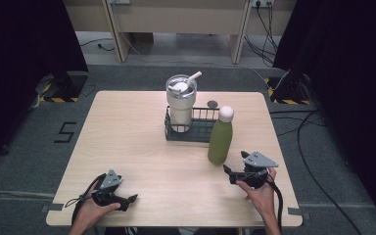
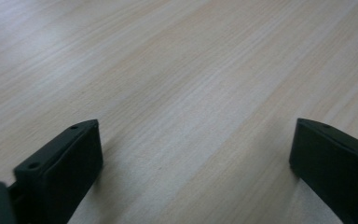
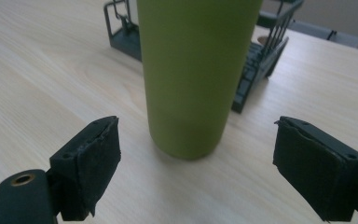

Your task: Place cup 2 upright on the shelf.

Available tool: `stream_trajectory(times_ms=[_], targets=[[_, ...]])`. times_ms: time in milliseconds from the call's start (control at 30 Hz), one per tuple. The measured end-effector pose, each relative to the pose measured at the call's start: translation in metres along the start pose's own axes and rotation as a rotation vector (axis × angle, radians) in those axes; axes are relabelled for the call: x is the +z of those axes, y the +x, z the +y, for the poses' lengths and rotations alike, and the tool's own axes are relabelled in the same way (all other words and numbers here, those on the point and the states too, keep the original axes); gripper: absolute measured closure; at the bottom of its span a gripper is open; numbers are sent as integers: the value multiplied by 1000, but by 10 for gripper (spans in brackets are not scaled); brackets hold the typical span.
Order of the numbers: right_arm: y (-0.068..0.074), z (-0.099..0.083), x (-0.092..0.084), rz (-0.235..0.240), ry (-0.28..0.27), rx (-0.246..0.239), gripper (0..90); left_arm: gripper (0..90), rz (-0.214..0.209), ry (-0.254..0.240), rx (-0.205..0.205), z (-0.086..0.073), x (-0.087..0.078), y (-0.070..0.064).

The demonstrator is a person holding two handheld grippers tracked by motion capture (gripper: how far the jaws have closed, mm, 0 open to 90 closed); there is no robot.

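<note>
A green bottle (image 1: 220,139) with a white cap stands upright on the wooden table (image 1: 127,137), just in front of a dark wire rack (image 1: 203,115). A white tumbler (image 1: 181,100) with a lid and straw stands in the rack's left part. My right gripper (image 1: 228,174) sits close in front of the bottle, pointing at it. In the right gripper view the green bottle (image 3: 196,70) rises ahead of the open right gripper (image 3: 196,128), its pads apart from the bottle. My left gripper (image 1: 133,198) rests near the table's front left; the left gripper (image 2: 196,140) is open over bare wood.
A small dark disc (image 1: 212,104) lies on the table behind the rack. The wire rack (image 3: 256,60) stands right behind the bottle. Cables (image 1: 318,147) trail over the floor to the right, and table legs (image 1: 117,29) stand beyond the far edge.
</note>
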State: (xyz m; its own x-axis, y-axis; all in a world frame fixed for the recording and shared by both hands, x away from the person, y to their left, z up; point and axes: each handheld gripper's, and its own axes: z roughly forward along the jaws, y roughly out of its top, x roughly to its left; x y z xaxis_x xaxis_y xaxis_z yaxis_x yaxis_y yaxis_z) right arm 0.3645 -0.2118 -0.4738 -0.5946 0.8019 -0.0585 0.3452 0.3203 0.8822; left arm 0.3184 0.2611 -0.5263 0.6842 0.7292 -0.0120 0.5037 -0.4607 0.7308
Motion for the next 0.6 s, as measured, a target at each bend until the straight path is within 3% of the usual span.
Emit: stream_trajectory(times_ms=[600], targets=[[-2,15,33,5,-44,9,150,0,0,4,-9,1,1,0]])
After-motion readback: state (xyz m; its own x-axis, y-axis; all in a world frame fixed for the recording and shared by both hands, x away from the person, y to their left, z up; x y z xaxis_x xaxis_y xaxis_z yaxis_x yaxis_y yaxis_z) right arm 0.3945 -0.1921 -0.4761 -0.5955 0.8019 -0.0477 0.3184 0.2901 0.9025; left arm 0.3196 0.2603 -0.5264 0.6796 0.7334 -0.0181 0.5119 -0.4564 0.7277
